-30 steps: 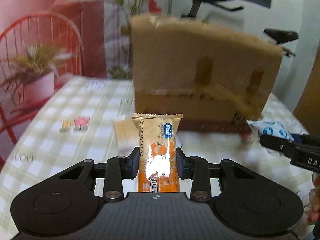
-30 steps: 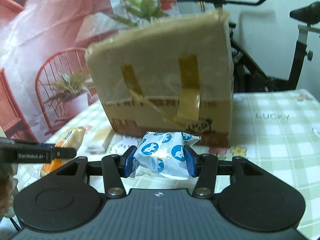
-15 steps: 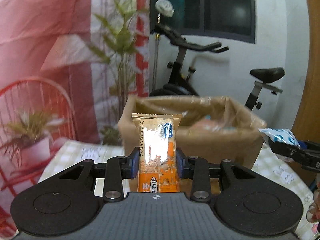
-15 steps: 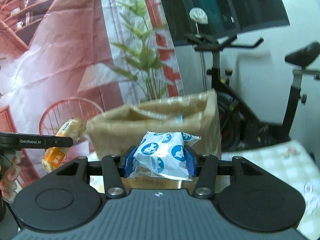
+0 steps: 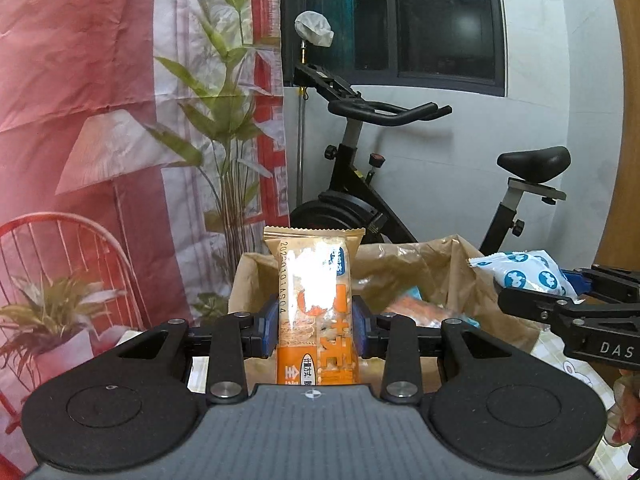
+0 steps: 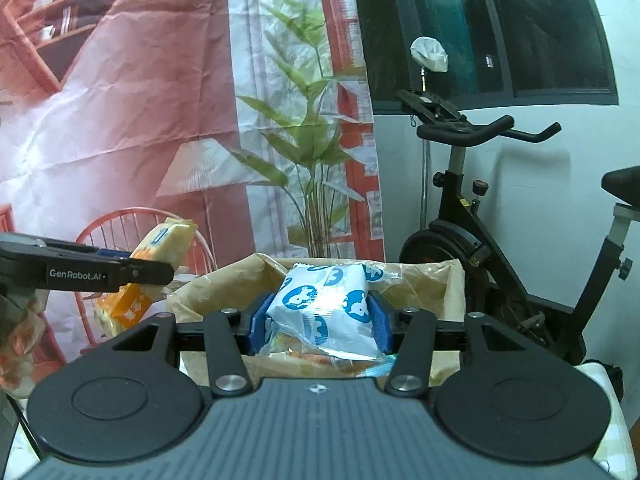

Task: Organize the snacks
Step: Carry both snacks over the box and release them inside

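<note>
Fingers (image 5: 269, 326) of the left gripper (image 5: 315, 326) are clenched on the orange snack bar (image 5: 316, 312), which stands upright between the blue pads, and the right gripper (image 6: 318, 322) grasps the white pouch with blue prints (image 6: 326, 312) in the same firm way. Neither grip has changed in the last second; the packets sit in the pads exactly as before.

What has changed is the height. A second ago both cameras looked at the taped front wall of the cardboard box (image 5: 420, 264) from low above the counter, with the checked cloth filling the lower view. Now both views look over the rim, and the open top of the box (image 6: 224, 280) with its paper lining is visible beyond the fingers. Some packets, orange and blue, already lie inside. In the left view the right gripper (image 5: 568, 300) with its pouch hangs at the right, near the rim of the box; in the right view the left gripper (image 6: 152, 270) with its bar is at the left, near the left wall.

For the task this means, I think, that the lifting is finished. Both snacks are high enough to pass the rim, so what remains is to carry them forward over the opening and let them go.
</note>
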